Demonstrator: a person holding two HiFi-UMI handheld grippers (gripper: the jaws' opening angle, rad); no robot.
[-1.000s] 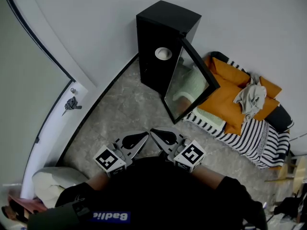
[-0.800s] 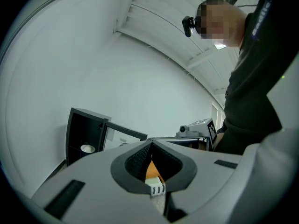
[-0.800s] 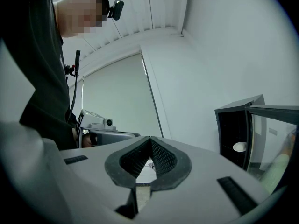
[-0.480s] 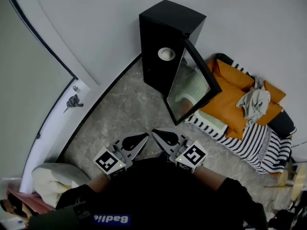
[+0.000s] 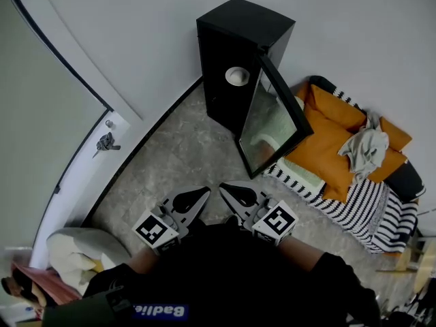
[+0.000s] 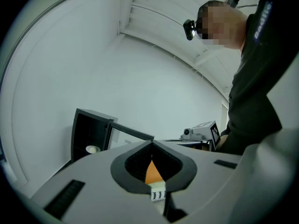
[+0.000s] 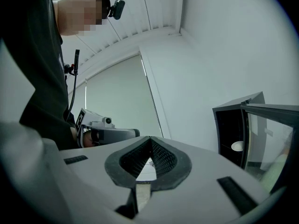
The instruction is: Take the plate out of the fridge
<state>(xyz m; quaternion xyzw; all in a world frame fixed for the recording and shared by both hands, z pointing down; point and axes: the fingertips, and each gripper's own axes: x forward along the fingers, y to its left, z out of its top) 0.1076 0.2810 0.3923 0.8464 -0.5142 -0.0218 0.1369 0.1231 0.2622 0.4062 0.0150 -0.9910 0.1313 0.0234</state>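
Black, matt and box-shaped, the fridge [image 5: 235, 39] stands against a plain white wall [image 5: 136, 26], and its glass-panelled door [image 5: 272, 121] is swung wide open, the pane reflecting pale shapes. The plate [image 5: 236, 75], small, round and white, rests inside the dark compartment, well apart from both of your grippers. It also appears as a pale disc in the left gripper view [image 6: 92, 149] and in the right gripper view [image 7: 237, 146]. The floor [image 5: 177, 159] is mottled grey stone with a dark skirting line along the wall. Beside the fridge door lie smooth orange cushions [image 5: 327, 138] on a black-and-white striped cover [image 5: 371, 203], with a crumpled grey cloth [image 5: 368, 148] on top. Your left gripper [image 5: 203, 192] and right gripper [image 5: 223, 187] are held close together low in the head view. Each is grey and flat-sided with a black ribbed lining, and each carries a white cube printed with a black square marker. The two noses point toward the fridge. In the left gripper view [image 6: 152, 143], the jaws are together, tips meeting, and the leaf-shaped hollow behind them frames only a sliver of orange background. In the right gripper view [image 7: 150, 138], the jaws likewise meet at the tips and clamp nothing. Neither gripper touches the fridge, the door or the plate.
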